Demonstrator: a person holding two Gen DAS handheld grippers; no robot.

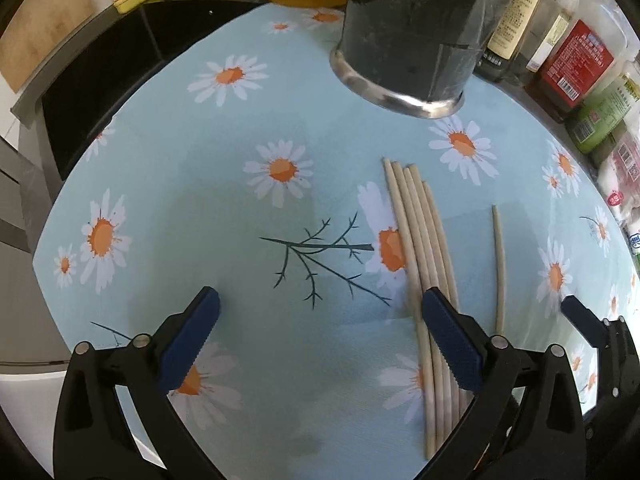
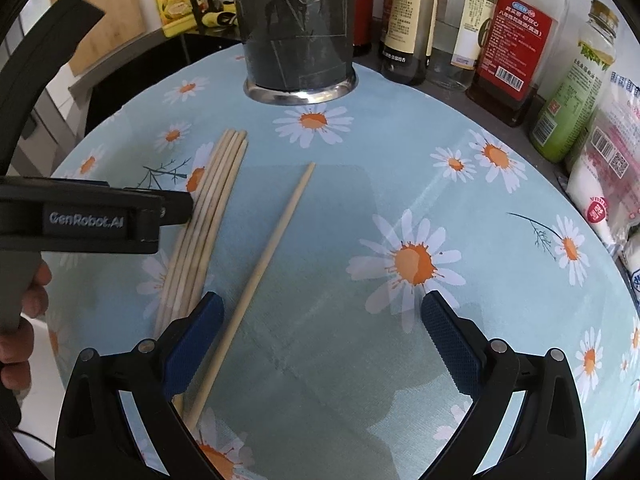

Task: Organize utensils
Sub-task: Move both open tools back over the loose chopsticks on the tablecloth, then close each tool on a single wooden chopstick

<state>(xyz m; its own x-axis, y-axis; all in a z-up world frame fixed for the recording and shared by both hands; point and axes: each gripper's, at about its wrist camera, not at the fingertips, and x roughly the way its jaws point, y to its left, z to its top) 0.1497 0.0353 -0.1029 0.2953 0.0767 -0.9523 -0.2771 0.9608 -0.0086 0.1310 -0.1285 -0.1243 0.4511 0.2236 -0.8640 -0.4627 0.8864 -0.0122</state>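
Wooden chopstick bundle (image 1: pixel 426 264) under left gripper (image 1: pixel 320 344) | fingers spread wide, empty | right gripper (image 2: pixel 322 344) fingers spread wide beside single chopstick (image 2: pixel 264 264)

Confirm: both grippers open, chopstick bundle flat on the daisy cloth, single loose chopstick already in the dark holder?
Not quite. The single chopstick is not in the holder; it lies flat on the cloth, apart from the bundle, as the right wrist view shows. Left gripper and right gripper are open.
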